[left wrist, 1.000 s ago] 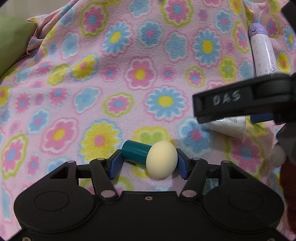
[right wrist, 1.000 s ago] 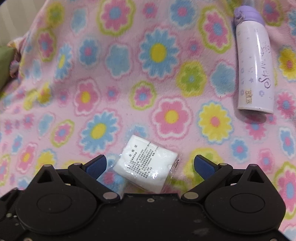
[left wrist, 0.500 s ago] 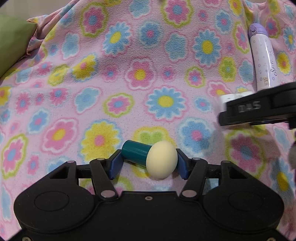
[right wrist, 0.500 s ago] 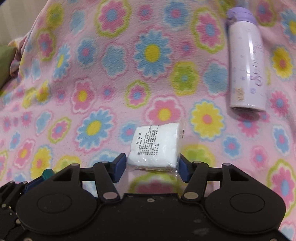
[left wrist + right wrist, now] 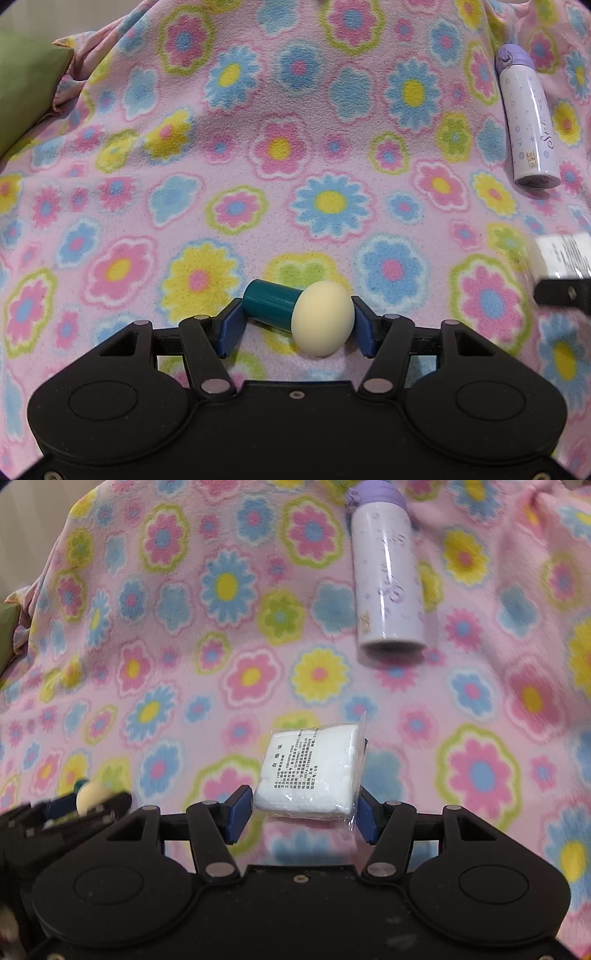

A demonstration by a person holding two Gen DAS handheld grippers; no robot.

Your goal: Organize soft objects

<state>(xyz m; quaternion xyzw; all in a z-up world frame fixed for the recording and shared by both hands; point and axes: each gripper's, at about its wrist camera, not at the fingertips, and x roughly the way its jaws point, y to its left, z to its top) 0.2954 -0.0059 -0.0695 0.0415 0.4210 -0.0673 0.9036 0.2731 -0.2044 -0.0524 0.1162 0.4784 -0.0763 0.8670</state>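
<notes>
We see a pink fleece blanket [image 5: 280, 206] w/ multicolor flower print covering the whole surface; what's under it can't tell. A lavender bottle [image 5: 388, 572] w/ purple cap lies on its side directly on the blanket, cap end far. A green cushion [image 5: 26, 85] sits at the far-left edge.

We see the white packet [image 5: 563, 258] cut off by the left wrist view's right edge. In the right wrist view the bottle [image 5: 386, 576] is blurred, its print unreadable, and the left hand-held gripper [image 5: 79, 805] smears at the lower left corner.
</notes>
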